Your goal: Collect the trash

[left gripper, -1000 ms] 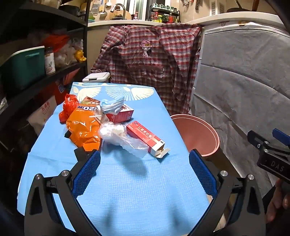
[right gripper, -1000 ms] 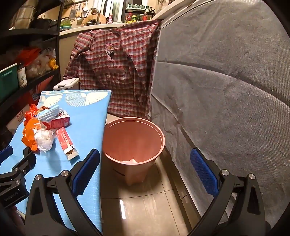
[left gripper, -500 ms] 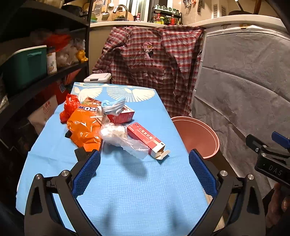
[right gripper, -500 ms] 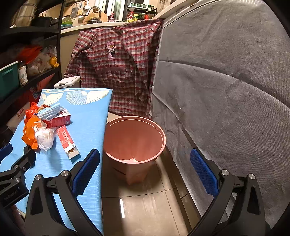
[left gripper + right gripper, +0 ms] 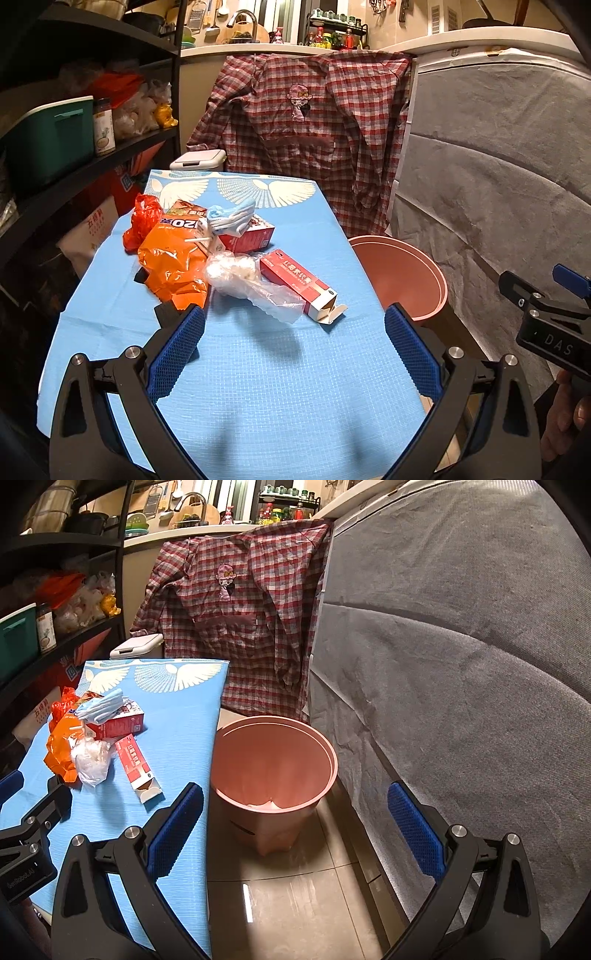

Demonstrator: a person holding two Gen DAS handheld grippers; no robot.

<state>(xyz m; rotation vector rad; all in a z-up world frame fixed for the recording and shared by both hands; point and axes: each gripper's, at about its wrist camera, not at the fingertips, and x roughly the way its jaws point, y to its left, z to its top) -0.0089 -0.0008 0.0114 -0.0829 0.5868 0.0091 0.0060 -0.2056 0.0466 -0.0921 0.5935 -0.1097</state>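
since a second ago our left gripper (image 5: pixel 293 343) has eased a little back from the trash; the pile hasn't moved. both grippers — the right gripper (image 5: pixel 295 823) too — are spread wide, holding nothing. we'd take the red carton (image 5: pixel 297 282), nearest on the table (image 5: pixel 258 387), across its narrow width, then drop it into the pink bin (image 5: pixel 275 760) beside the table.
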